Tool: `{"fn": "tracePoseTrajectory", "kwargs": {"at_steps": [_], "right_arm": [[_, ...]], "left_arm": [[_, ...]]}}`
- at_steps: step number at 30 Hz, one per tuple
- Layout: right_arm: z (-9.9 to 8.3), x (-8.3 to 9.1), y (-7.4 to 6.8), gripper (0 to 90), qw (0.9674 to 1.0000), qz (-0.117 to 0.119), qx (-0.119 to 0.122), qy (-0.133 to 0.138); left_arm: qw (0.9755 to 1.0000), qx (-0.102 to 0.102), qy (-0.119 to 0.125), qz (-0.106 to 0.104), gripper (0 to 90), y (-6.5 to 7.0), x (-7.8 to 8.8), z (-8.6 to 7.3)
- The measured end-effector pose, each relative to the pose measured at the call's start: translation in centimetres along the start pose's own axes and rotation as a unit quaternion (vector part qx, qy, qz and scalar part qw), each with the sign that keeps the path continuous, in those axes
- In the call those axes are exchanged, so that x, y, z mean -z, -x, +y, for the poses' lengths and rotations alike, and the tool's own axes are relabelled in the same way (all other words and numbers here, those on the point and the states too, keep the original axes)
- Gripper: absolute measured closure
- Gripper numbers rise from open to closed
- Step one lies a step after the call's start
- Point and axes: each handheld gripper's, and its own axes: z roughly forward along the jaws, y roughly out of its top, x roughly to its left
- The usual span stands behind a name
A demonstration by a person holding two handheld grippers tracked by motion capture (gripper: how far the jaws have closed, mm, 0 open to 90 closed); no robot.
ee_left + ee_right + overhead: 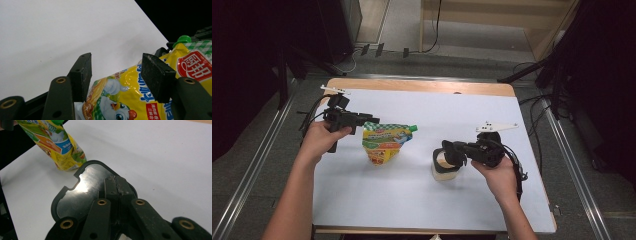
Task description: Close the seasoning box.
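Black jaws of your right gripper (116, 185) clamp a dark lid (82, 187) over the single pale jar (444, 170) at the table's (422, 210) right. One soft, slippery pouch (384, 142) stands at centre-left; take it by the stiffer top seam near its green cap (183, 39). Your left gripper (116, 72) straddles it, jaws open, apparently not pressing.

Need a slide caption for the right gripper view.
Right claw shut on a dark lid over the white table, yellow spout pouch beyond.
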Motion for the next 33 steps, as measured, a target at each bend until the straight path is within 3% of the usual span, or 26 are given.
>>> {"fn": "tracePoseTrajectory", "kwargs": {"at_steps": [14, 24, 33], "right_arm": [[-0.5, -2.0, -1.2, 90.0, 0.9986, -0.006, 0.040, -0.035], [-0.6, -2.4, -1.5, 88.2, 0.9983, -0.003, 0.044, -0.037], [-0.3, -1.0, -0.3, 78.2, 0.9992, -0.022, 0.029, -0.018]], "left_arm": [[1.0000, 0.005, -0.003, 0.002, 43.1, -0.1, -0.1, -0.1], [1.0000, 0.003, -0.004, 0.000, 42.9, -0.1, -0.2, -0.1], [1.0000, 0.007, -0.004, -0.001, 42.6, -0.2, -0.2, -0.1]]}}
